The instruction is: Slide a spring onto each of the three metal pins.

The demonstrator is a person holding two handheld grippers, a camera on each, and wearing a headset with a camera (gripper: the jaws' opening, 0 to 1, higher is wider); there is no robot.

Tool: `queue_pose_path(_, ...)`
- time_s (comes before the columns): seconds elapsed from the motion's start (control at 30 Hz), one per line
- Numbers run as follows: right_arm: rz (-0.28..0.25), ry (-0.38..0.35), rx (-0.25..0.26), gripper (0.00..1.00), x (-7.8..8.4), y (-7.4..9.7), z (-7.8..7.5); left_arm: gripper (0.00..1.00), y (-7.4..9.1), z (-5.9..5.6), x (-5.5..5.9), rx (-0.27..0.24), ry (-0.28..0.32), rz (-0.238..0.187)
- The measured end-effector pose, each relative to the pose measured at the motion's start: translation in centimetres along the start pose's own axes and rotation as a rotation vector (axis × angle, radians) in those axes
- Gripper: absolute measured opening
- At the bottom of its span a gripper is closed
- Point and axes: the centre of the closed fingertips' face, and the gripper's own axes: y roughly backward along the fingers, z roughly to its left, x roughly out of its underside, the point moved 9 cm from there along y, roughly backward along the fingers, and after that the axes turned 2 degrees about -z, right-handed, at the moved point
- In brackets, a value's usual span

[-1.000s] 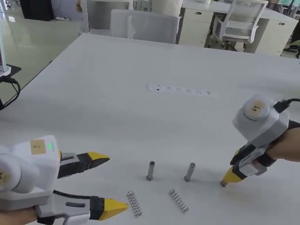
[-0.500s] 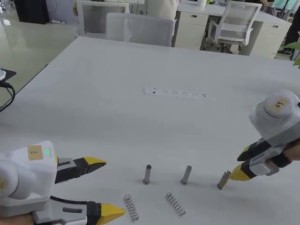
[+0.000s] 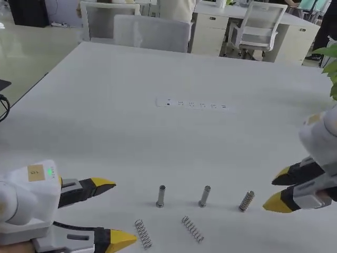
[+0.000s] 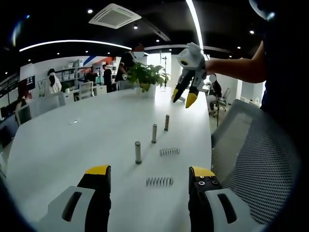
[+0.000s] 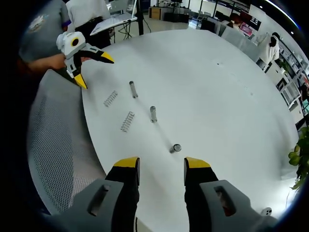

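Pale table (image 3: 158, 137), left tool (image 3: 124, 211), right tool (image 3: 269, 194) gaping, seemingly empty

three short metal pins upright in a row on the white tabletop (image 3: 158, 142), left pin (image 3: 160, 196) and middle pin (image 3: 204, 196) bare, right pin (image 3: 249, 194) sleeved by a coiled spring (image 3: 245, 202), first loose spring (image 3: 142, 234) and second loose spring (image 3: 192, 229) lying flat nearby
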Motion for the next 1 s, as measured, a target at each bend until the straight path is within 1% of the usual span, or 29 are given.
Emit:
queue_pose_path(0.2,-0.011,0.011,-0.021,0.35,-0.2,-0.4,1.2,0.61,0.0,-0.1,-0.1,0.000,-0.005,0.002)
queue_pose_path(0.47,-0.022,0.031,-0.057,0.35,-1.0,-1.5,2.8,0.61,0.0,-0.3,-0.1,-0.002,-0.008,-0.005)
queue_pose_path(0.53,-0.026,0.036,-0.072,0.34,-1.2,-2.0,3.3,0.61,0.0,-0.4,-0.1,-0.002,-0.008,-0.004)
queue_pose_path(0.67,-0.018,0.051,-0.100,0.34,-1.4,-3.2,4.2,0.61,0.0,-0.5,0.0,-0.004,-0.008,-0.004)
queue_pose_path(0.87,-0.014,0.047,-0.135,0.32,-1.6,-5.0,5.4,0.61,0.0,-0.6,0.0,-0.006,-0.006,-0.008)
queue_pose_path(1.0,-0.003,0.048,-0.158,0.31,-2.0,-6.5,6.1,0.61,-0.1,-0.7,0.1,-0.004,-0.006,-0.007)
